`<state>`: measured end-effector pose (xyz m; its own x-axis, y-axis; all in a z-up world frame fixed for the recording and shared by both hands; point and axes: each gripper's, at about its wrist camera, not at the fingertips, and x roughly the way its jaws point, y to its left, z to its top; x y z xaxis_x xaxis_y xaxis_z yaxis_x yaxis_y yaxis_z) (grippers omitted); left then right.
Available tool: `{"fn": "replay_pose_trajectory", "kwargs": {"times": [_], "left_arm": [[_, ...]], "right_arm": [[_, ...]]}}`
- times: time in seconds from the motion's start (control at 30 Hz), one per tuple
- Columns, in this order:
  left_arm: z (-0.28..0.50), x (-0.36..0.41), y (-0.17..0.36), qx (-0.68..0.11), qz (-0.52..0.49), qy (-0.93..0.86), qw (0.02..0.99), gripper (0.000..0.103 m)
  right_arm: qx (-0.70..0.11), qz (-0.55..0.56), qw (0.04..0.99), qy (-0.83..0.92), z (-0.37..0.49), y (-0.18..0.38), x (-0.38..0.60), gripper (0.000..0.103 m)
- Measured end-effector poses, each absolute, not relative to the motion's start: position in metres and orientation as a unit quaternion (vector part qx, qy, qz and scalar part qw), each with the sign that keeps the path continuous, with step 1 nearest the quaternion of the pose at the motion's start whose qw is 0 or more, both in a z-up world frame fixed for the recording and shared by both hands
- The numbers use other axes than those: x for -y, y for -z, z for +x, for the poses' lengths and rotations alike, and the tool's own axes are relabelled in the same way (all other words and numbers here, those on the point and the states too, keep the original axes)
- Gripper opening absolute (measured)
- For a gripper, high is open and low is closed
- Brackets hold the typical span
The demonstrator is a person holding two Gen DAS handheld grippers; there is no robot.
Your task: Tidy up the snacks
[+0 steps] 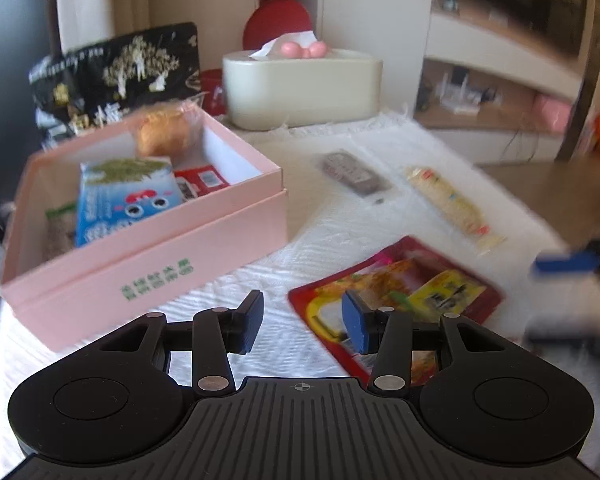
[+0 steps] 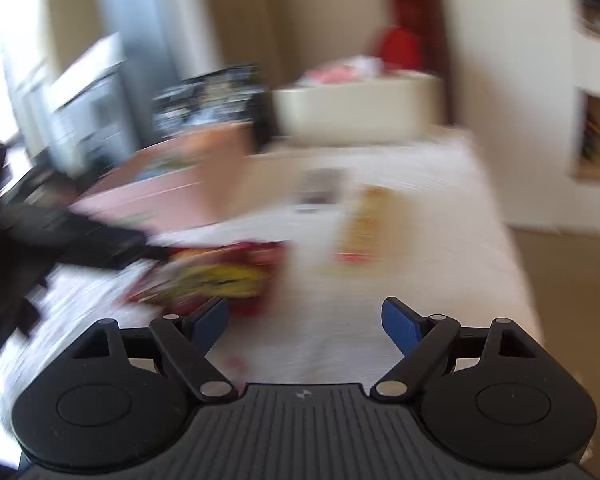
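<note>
A pink box (image 1: 140, 248) sits at the left on a white cloth and holds a blue pack (image 1: 128, 204), an orange bun (image 1: 164, 132) and a red pack (image 1: 202, 178). On the cloth lie a red snack packet (image 1: 400, 292), a long yellow packet (image 1: 452, 204) and a grey packet (image 1: 354, 172). My left gripper (image 1: 302, 320) is open and empty, between the box and the red packet's near-left edge. My right gripper (image 2: 304, 324) is open wide and empty, over bare cloth right of the red snack packet (image 2: 220, 276). The right wrist view is heavily blurred.
A cream tissue box (image 1: 300, 88) and a black printed bag (image 1: 116, 76) stand behind the pink box. The table's right edge drops to the floor (image 1: 540, 184). Shelves line the far right wall. The left gripper's dark body (image 2: 80, 244) shows at the left in the right wrist view.
</note>
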<state>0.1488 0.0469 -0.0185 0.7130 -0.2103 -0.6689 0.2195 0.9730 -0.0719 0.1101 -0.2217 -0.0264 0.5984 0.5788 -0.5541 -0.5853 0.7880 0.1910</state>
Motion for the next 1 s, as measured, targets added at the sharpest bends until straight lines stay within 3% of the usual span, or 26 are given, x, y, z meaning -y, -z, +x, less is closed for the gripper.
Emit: {"fn": "replay_pose_trajectory", "kwargs": {"times": [0.13,0.17,0.2,0.27,0.4,0.6,0.7,1.0], "left_arm": [[0.161,-0.040,0.015,-0.344,-0.006,0.146,0.927,0.049],[0.165,-0.036,0.016,-0.342,-0.003,0.154,0.927,0.049],[0.170,-0.031,0.018,-0.344,0.004,0.157,0.926,0.049],[0.175,-0.023,0.023,-0.346,0.014,0.159,0.925,0.049],[0.180,-0.026,0.032,-0.352,-0.010,0.175,0.919,0.049],[0.163,-0.032,0.030,-0.368,-0.021,0.189,0.910,0.048],[0.150,-0.036,0.029,-0.388,-0.044,0.206,0.897,0.048],[0.133,-0.028,0.017,-0.378,-0.024,0.229,0.897,0.048]], "right_arm": [[-0.322,-0.057,0.867,-0.377,0.096,0.032,0.182,0.084],[-0.324,-0.069,0.867,-0.371,0.096,0.035,0.175,0.080],[-0.326,-0.080,0.870,-0.361,0.096,0.037,0.171,0.067],[-0.321,-0.088,0.879,-0.342,0.097,0.036,0.175,0.056],[-0.319,-0.096,0.907,-0.257,0.111,0.036,0.206,0.056],[-0.345,0.008,0.916,-0.203,0.138,0.040,0.248,0.058],[-0.342,0.004,0.917,-0.204,0.136,0.041,0.247,0.065],[-0.338,0.010,0.919,-0.205,0.134,0.042,0.244,0.069]]}}
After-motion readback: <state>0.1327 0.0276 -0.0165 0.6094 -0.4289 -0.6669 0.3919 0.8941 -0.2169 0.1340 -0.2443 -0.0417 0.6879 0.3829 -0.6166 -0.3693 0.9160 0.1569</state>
